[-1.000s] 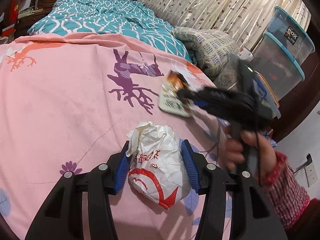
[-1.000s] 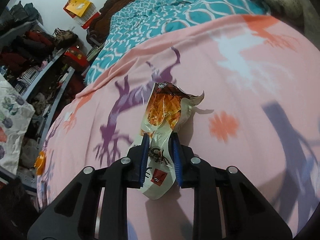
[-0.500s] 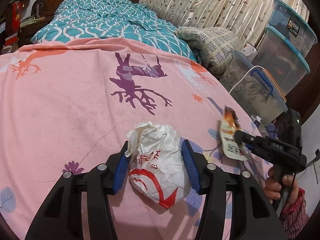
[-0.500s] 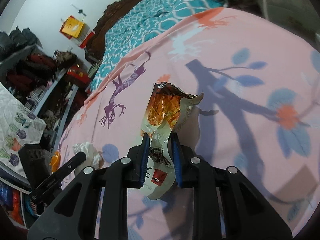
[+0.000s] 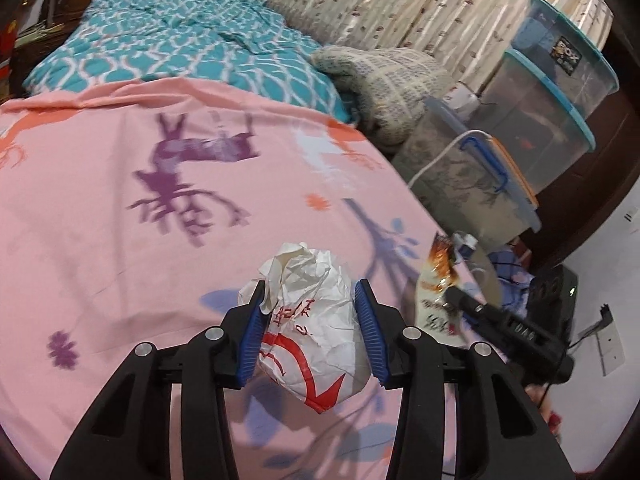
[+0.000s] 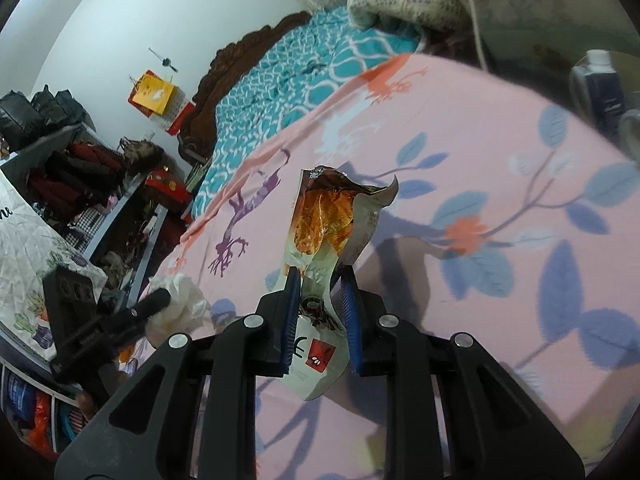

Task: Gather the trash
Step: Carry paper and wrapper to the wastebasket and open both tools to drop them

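So the left gripper (image 5: 310, 320) has its jaws closing on a crumpled paper bag (image 5: 316, 332), lifted off the pink bedsheet (image 5: 120, 200). The right gripper (image 6: 320, 300) is pinched narrow around a torn snack wrapper (image 6: 328, 232), held above the bed's corner

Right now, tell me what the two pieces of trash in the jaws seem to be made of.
Crumpled white wad: likely thin paper, matte, sharply creased, with red print.
Snack wrapper: probably plastic or foil film, glossy, orange print, torn open at the top, holding its shape stiffly upright.
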The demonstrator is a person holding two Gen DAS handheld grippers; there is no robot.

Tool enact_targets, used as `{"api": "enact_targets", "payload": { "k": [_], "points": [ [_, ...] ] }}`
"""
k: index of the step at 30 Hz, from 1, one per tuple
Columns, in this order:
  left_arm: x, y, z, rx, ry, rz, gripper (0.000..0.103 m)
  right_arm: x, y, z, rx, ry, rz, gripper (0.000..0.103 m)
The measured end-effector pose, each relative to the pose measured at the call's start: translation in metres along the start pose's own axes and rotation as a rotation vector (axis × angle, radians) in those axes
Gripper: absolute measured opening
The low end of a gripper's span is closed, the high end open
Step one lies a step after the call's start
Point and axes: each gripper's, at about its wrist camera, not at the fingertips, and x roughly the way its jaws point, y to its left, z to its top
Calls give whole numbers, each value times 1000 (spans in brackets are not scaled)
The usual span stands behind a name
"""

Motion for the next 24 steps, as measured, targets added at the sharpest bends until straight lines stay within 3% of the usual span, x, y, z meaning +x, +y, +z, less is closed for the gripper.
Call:
{"api": "enact_targets", "payload": {
  "k": [7, 16, 20, 24],
  "points": [
    [37, -65, 22, 83, 58, -93, 41, -40, -39, 5, 49, -87, -41, 23],
    [120, -192, 45, 263, 168, -237, 41, -116, -110, 27, 163, -272, -116, 23],
    [166, -248, 50, 316, 241, -292, 41, -149, -149, 43, 207, -353, -190, 23],
    [203, -293, 54, 344, 301, -345, 41, -183, -182, 53, 241, -434, -327, 23]
  ]
}}
